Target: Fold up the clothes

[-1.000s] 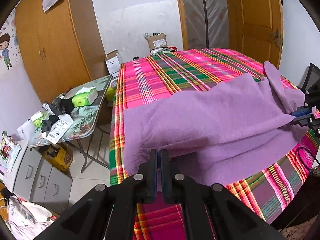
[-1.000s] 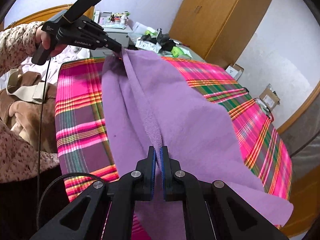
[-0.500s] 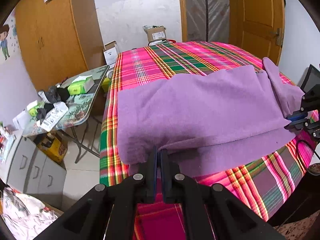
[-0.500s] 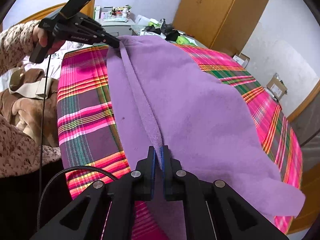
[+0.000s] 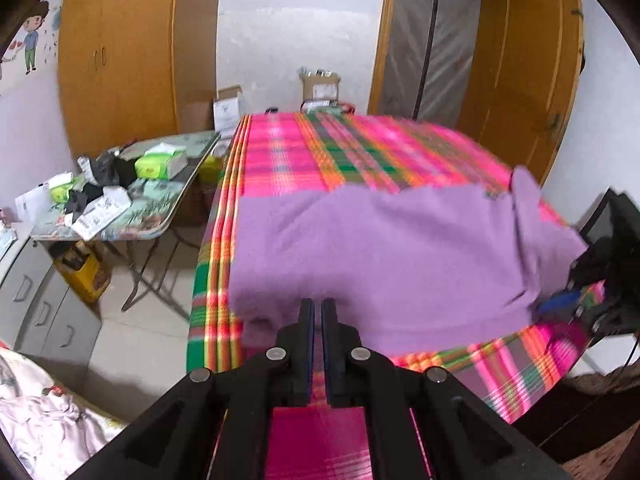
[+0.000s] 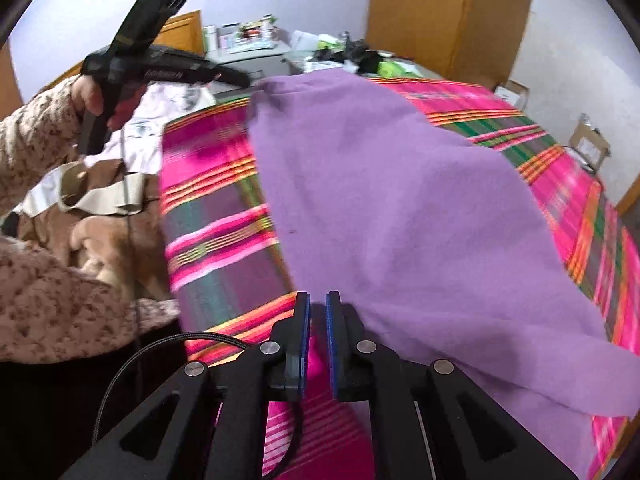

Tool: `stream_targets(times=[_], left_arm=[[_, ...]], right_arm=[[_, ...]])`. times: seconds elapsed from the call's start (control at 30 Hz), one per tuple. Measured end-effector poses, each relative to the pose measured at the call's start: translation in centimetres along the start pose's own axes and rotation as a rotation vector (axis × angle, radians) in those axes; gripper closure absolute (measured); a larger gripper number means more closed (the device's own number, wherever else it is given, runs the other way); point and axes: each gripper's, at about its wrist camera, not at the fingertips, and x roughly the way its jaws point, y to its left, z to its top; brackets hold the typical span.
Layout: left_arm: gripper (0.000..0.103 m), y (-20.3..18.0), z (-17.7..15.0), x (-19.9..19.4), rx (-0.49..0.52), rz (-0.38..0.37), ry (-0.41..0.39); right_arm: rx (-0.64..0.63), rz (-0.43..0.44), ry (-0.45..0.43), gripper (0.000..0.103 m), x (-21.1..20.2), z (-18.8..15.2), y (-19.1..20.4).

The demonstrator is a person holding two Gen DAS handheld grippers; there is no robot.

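Observation:
A purple fleece garment (image 5: 392, 256) lies folded over on a bed with a pink plaid cover (image 5: 320, 152). My left gripper (image 5: 314, 312) has its jaws almost together at the garment's near left edge; whether cloth is still between them is unclear. In the right wrist view the garment (image 6: 400, 208) spreads across the bed. My right gripper (image 6: 317, 312) has a small gap between its jaws with nothing in it, just off the garment's near edge. The left gripper also shows in the right wrist view (image 6: 244, 80), at the far corner of the cloth.
A cluttered folding table (image 5: 132, 200) and grey drawers (image 5: 36, 304) stand left of the bed. Wooden wardrobes (image 5: 120, 52) and a door (image 5: 524, 80) line the walls. Brown and white clothes (image 6: 100, 208) lie beside the bed. The person's sleeve (image 6: 40, 300) is at the lower left.
The raised fold of purple cloth has been laid flat on the bed. The right gripper has opened slightly and let go of the cloth. Both views are blurred by motion.

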Motion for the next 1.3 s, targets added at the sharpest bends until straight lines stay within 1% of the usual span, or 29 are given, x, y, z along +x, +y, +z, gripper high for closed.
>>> stream_targets(times=[0.17,0.3,0.4,0.53,0.57,0.73,0.83,0.87,1.0,1.13,1.2,1.3], left_arm=[[0.099,-0.7,1.9,0.5,-0.011,-0.034,-0.035],[0.099,-1.2,2.4,2.6,-0.034,-0.057,0.000],[0.099,-1.6,1.7,4.2,-0.053,-0.075,0.043],[0.099,-2.2,0.5,5.2,-0.042,-0.057,0.095],[0.099,-2.1,0.3,5.2,-0.041,-0.053,0.102],[0.099,-1.9,-0.9,5.4,-0.060,-0.031,0.135],[0.099,-2.3,-1.2,5.3,-0.066,-0.024,0.148],[0.099,-2.7,-1.2,5.3,-0.061,-0.033,0.142],[0.099,-5.1,-0.4,4.8,-0.024,-0.094,0.098],[0.099,-7.5,0.4,4.5,0.013,-0.156,0.059],[0.099,-8.9,0.8,5.2,0.028,-0.190,0.057],[0.098,-11.0,1.2,6.7,0.046,-0.242,0.066]], right_arm=[[0.023,-0.021,-0.046,0.093,-1.3,0.9,-0.7],[0.065,-0.055,-0.071,0.092,-1.0,1.5,-1.8],[0.123,-0.051,-0.050,0.092,0.1,1.2,-3.0],[0.144,-0.025,-0.011,0.091,1.2,0.5,-3.3],[0.143,-0.023,-0.012,0.089,1.2,0.4,-3.1],[0.173,0.015,-0.025,0.087,0.9,-0.1,-3.4],[0.182,0.016,-0.036,0.087,0.6,-0.2,-3.4],[0.189,0.013,-0.049,0.087,0.3,-0.3,-3.6],[0.246,-0.028,-0.107,0.087,-2.3,-1.3,-5.2],[0.341,-0.116,-0.146,0.087,-5.4,-3.7,-8.0],[0.396,-0.162,-0.153,0.087,-6.8,-5.1,-9.5],[0.458,-0.253,-0.133,0.087,-8.5,-7.3,-11.8]])
